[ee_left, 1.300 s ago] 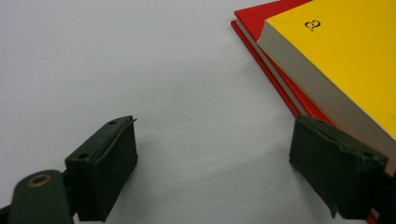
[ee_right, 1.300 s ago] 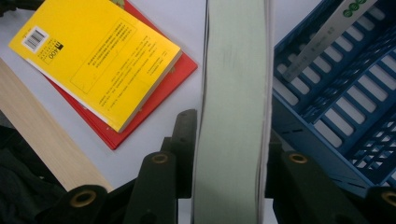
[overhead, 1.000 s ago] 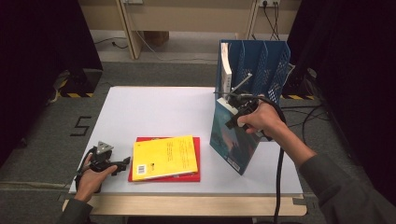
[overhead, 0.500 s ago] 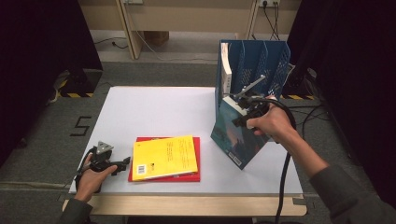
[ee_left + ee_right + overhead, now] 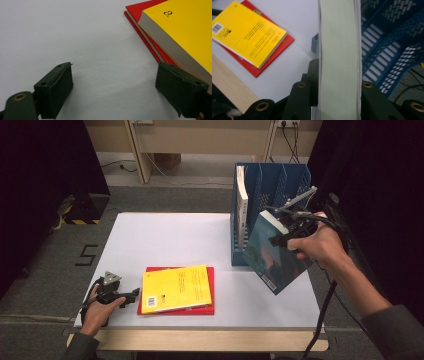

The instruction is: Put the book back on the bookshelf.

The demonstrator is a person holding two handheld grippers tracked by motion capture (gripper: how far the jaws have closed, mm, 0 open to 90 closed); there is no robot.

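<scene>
Teal-covered book (image 5: 272,257) (seen edge-on, pale page block, in the right gripper view) is the thing in hand, though the sweep begins at the left. Left claw (image 5: 134,293) rests low on the white surface (image 5: 165,240), jaws wide with nothing between them, just beside a yellow book (image 5: 175,288) stacked on a red book (image 5: 210,290). Right of them stands a blue file rack (image 5: 270,185). Tilted and lifted off the surface in front of the rack, the teal-covered book is clamped in the right claw (image 5: 280,237).
</scene>
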